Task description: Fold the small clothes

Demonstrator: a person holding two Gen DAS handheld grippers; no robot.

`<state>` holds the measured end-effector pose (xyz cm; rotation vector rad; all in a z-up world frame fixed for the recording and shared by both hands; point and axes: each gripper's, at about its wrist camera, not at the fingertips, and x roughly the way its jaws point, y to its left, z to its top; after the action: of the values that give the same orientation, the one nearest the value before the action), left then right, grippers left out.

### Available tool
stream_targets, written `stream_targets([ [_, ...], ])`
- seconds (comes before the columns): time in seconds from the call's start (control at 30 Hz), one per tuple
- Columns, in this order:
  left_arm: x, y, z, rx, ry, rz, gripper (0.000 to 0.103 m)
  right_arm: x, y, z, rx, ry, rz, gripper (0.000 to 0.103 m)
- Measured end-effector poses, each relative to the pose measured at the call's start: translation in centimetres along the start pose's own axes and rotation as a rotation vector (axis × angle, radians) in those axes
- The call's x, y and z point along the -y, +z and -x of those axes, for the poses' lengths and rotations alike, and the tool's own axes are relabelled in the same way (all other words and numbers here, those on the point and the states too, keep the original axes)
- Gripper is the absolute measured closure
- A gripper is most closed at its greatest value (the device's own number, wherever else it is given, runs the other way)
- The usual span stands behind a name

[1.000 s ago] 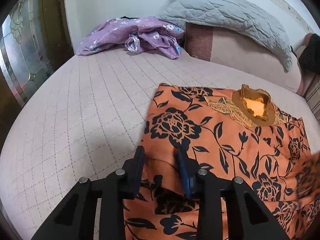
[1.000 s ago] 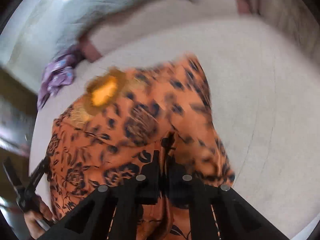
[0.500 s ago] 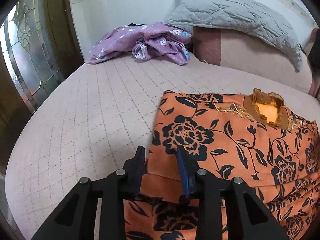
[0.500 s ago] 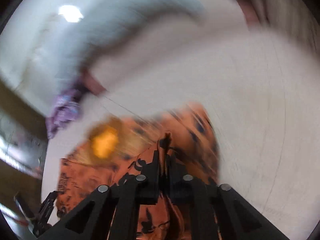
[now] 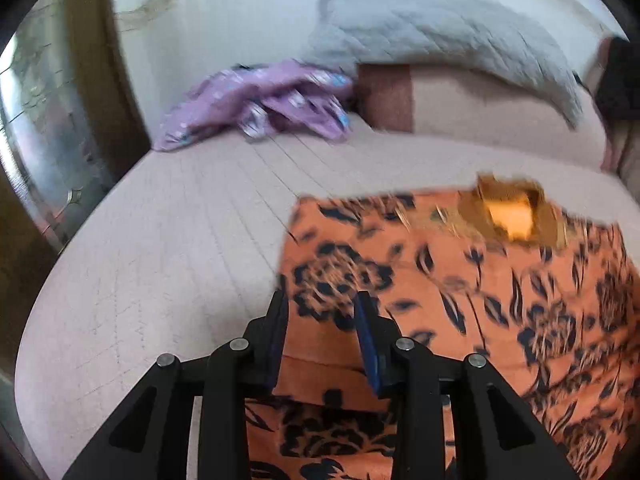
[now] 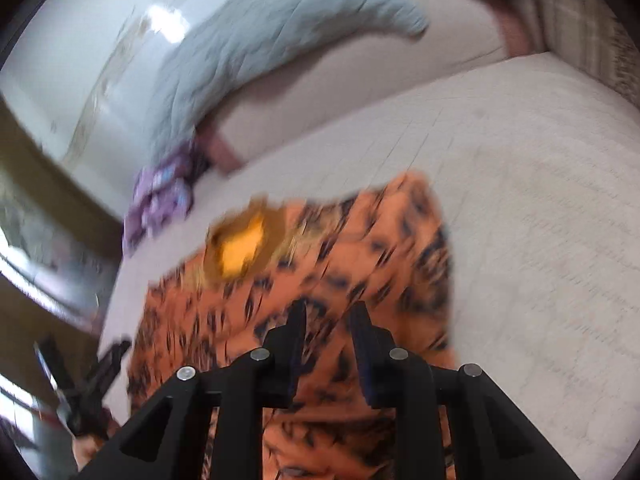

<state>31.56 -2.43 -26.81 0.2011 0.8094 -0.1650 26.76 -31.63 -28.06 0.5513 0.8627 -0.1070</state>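
- Garment: orange floral top lies on the bed, lower right of the left view, its bottom part already folded up over the body.
- Left hand-held gripper and right hand-held gripper: both released, jaws apart above the cloth.
- Remaining, I judge: further folds, then the purple clothes, upper left.
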Motion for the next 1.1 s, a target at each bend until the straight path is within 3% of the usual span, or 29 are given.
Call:
stream_targets([
  [0.1, 1.1, -1.1, -1.7, -0.077, 0.017, -0.086, 0.068, 0.4, -1.5, -2.3, -0.108, -0.082, 0.017, 0.08],
  [0.2, 1.4, -1.2, -1.5, -0.068, 0.022, -0.109, 0.068, 0.9, -1.9, -1.2, -0.089, -0.061, -0.013, 0.081],
  [0.27, 0.8, -0.8, -1.0, -0.071, -0.018, -0.063, 0.068, 0.7, -2.2, 0.8, -0.043, -0.021, -0.002, 0.077],
  [0.4, 0.4, -0.3, 0.8, -0.001, -0.023, -0.048, 0.068, 0.0, -2.9, 2.7, -0.004, 0.036, 0.009, 0.078],
  [0.47, 0.6, -0.4, 1.1, 0.007, -0.018, -0.066, 0.06, -0.2, -3.0, 2.3, 0.002, 0.029, 0.019, 0.078],
  [0.5, 0.7, -0.5, 0.9, 0.001, -0.014, -0.072, 0.055, -0.2, -2.7, 1.9, 0.001, 0.023, 0.013, 0.078],
  [0.63, 1.3, -1.6, -1.5, -0.094, 0.012, -0.133, 0.053, 0.5, -2.7, -1.4, -0.09, -0.044, -0.009, 0.079],
  [0.67, 1.5, -1.8, -1.5, -0.081, 0.021, -0.145, 0.053, 0.7, -2.7, -1.9, -0.097, -0.041, -0.018, 0.079],
  [0.83, 0.3, -1.5, 1.1, -0.051, -0.02, -0.106, 0.053, 0.6, -3.1, 1.8, -0.049, 0.014, -0.018, 0.079],
  [0.93, -1.5, -2.0, 3.4, -0.017, -0.003, -0.088, 0.052, 2.0, -4.2, 4.9, -0.024, 0.065, -0.06, 0.078],
  [1.0, -2.9, -2.6, 5.0, 0.005, 0.01, -0.078, 0.052, 3.1, -5.4, 6.9, -0.009, 0.063, -0.068, 0.074],
  [1.03, -3.6, -3.0, 5.6, 0.014, 0.011, -0.075, 0.05, 3.6, -5.9, 7.6, -0.006, 0.061, -0.068, 0.066],
  [1.07, -4.5, -3.8, 6.5, 0.021, 0.016, -0.07, 0.045, 4.3, -6.5, 8.6, -0.001, 0.06, -0.071, 0.048],
  [1.1, -5.2, -4.6, 7.3, 0.024, 0.023, -0.059, 0.042, 5.0, -7.1, 9.5, 0.01, 0.06, -0.083, 0.038],
])
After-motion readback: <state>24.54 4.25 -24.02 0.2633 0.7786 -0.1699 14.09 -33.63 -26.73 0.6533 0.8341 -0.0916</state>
